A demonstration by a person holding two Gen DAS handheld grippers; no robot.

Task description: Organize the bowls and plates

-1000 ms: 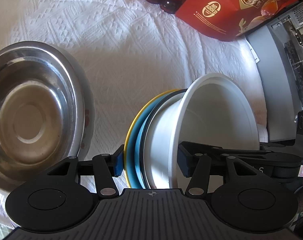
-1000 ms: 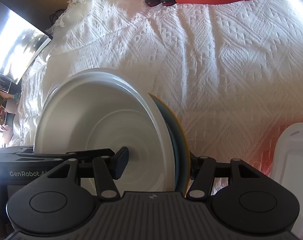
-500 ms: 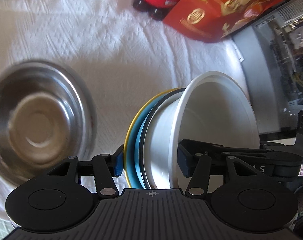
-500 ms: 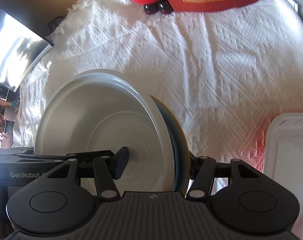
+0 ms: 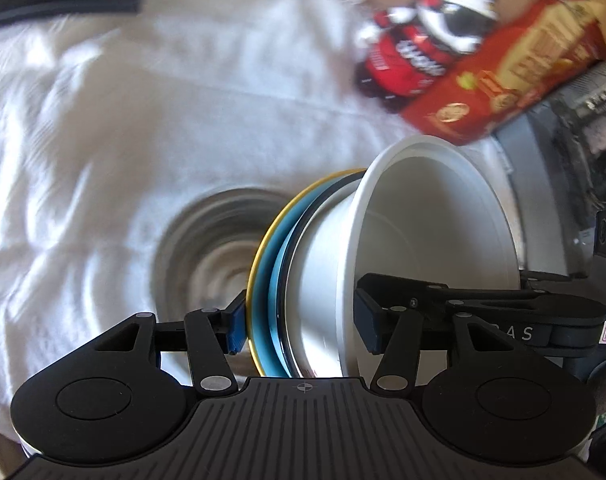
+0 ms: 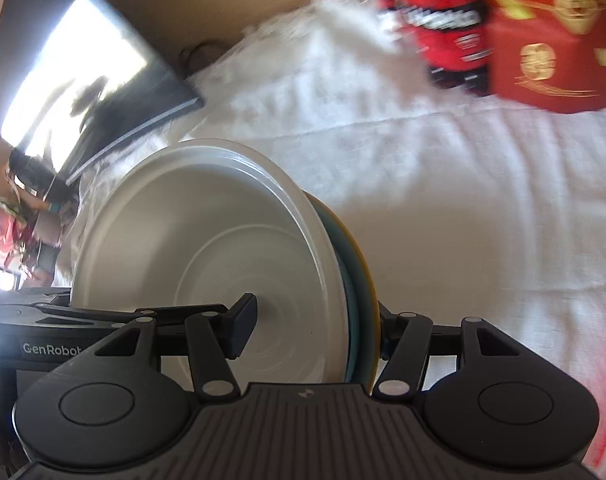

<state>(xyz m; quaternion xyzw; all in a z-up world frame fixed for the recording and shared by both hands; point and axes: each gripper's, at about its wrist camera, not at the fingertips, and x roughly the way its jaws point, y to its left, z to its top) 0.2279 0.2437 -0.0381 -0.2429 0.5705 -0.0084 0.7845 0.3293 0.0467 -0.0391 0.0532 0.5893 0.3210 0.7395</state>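
Both grippers hold one stack on edge above the white cloth: a white bowl (image 5: 431, 232) nested on a blue plate (image 5: 265, 276) with a yellow rim. My left gripper (image 5: 301, 322) is shut on the stack's near rim. My right gripper (image 6: 315, 320) is shut on the stack from the opposite side, one finger inside the white bowl (image 6: 207, 248), the other behind the yellow-rimmed plate (image 6: 363, 276). A steel bowl (image 5: 211, 244) lies on the cloth beyond the stack, blurred, partly hidden by it.
A red soda bottle (image 5: 415, 52) and a red carton (image 5: 515, 80) lie at the far edge of the white cloth (image 5: 143, 120); both also show in the right wrist view, bottle (image 6: 443, 20) and carton (image 6: 551, 36). A grey appliance (image 5: 543, 152) stands right. A dark screen (image 6: 99, 92) leans left.
Both grippers have tilted up and swung with the stack; the view is blurred. The steel bowl has shifted from far left to behind the stack. The white container at the right has left the view.
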